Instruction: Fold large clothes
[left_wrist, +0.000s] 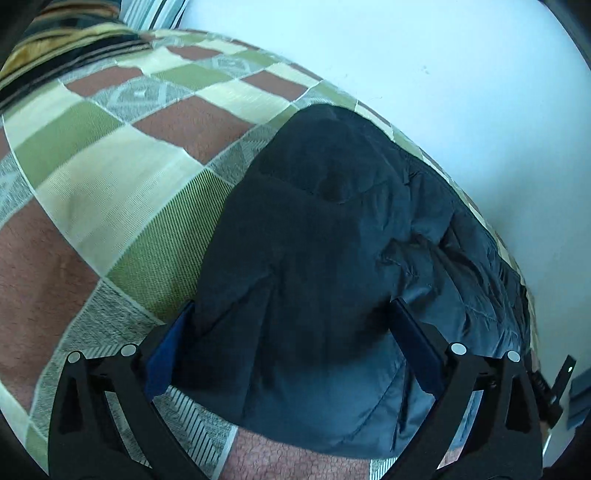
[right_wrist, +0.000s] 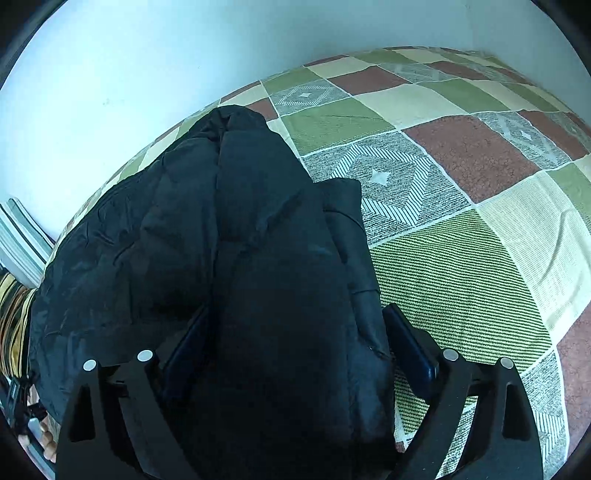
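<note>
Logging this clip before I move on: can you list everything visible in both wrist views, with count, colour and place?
puffer jacket: one, black, bunched on the bed near the wall, filling the middle of both views
bedspread: one, checked in green, cream, rust and grey, spread under the jacket
wall: one, pale blue-white, beyond the bed's far edge
striped fabric: one patch, yellow and black, at the top left corner of the left wrist view
left gripper: one, black with blue pads, open, jacket fabric between its fingers
right gripper: one, black with dark pads, open, jacket fabric between its fingers
hand: part of one, at the lower left edge of the right wrist view
</note>
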